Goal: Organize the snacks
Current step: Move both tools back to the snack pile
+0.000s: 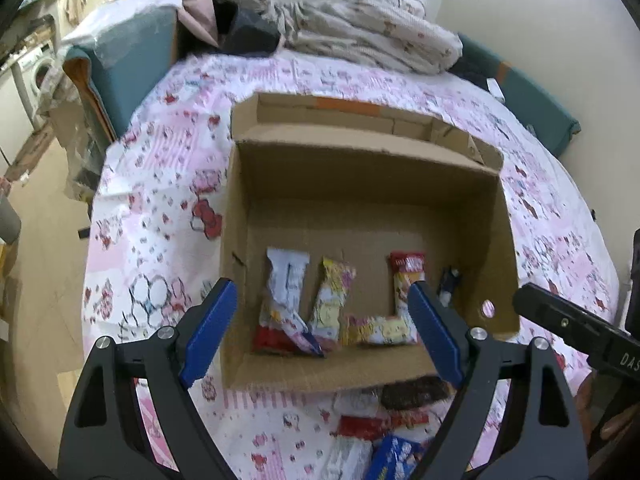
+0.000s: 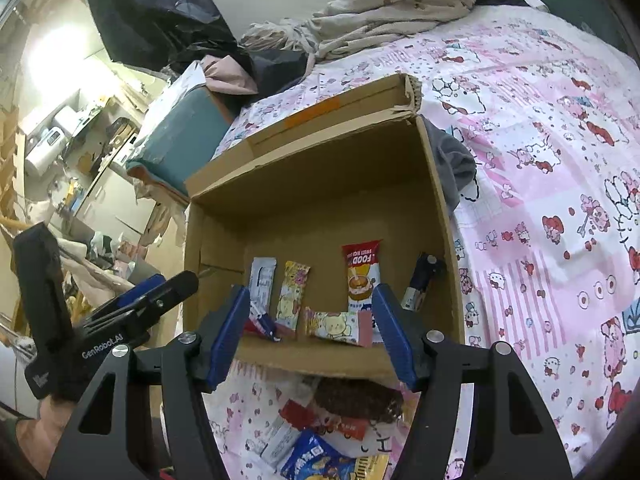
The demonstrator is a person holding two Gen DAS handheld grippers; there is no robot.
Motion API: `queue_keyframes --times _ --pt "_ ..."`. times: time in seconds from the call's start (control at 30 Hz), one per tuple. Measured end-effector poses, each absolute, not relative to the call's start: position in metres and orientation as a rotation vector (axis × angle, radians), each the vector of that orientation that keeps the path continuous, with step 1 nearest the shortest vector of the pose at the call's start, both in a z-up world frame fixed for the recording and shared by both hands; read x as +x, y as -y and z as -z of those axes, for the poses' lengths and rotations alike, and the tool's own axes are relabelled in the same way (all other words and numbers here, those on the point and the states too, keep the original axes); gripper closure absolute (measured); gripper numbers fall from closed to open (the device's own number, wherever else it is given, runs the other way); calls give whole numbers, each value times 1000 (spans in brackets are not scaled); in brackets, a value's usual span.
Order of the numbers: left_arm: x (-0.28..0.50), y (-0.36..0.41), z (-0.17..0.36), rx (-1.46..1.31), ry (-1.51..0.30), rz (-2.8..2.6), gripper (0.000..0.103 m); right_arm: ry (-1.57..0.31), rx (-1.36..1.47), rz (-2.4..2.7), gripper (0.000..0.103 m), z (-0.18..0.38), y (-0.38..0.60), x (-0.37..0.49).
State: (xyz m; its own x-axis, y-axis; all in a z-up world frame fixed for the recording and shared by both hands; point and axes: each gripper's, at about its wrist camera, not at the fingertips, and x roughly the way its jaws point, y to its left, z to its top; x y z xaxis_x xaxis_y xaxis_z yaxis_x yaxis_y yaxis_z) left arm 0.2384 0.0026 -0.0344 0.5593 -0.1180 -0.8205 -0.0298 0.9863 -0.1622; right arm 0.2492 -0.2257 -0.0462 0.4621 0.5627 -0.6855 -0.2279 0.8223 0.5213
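Hovering over the cardboard box (image 1: pixel 360 176) on the bedspread (image 1: pixel 160 184), left gripper (image 1: pixel 320 320) and right gripper (image 2: pixel 308 328) both gaping empty, snack packets (image 2: pixel 320 300) lying inside the box.

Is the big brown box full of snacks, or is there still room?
Still lots of room. The cardboard box is open, with only a few snack packets lying flat along its near side; the rest of its floor is bare.
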Motion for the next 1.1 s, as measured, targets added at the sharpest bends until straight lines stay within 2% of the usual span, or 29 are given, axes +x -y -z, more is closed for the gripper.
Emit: queue_keyframes --times 0.17,0.27,0.33,0.4,0.77,1.1 --pt "225 -4 24 -129 -946 29 18 -978 409 -505 34 42 231 234" --pt "216 -5 17 -113 -924 32 17 -972 418 -499 26 40 236 223" --pt "208 -6 14 -109 -916 35 9 -974 430 -489 20 39 239 217" --pt "201 -3 13 -97 -924 56 8 -976 442 -474 17 40 243 210" --pt "166 -1 9 -73 -923 48 8 -992 416 -433 17 41 246 177" --pt "155 -15 39 -110 -1070 -6 8 -1062 511 -437 17 59 255 170"
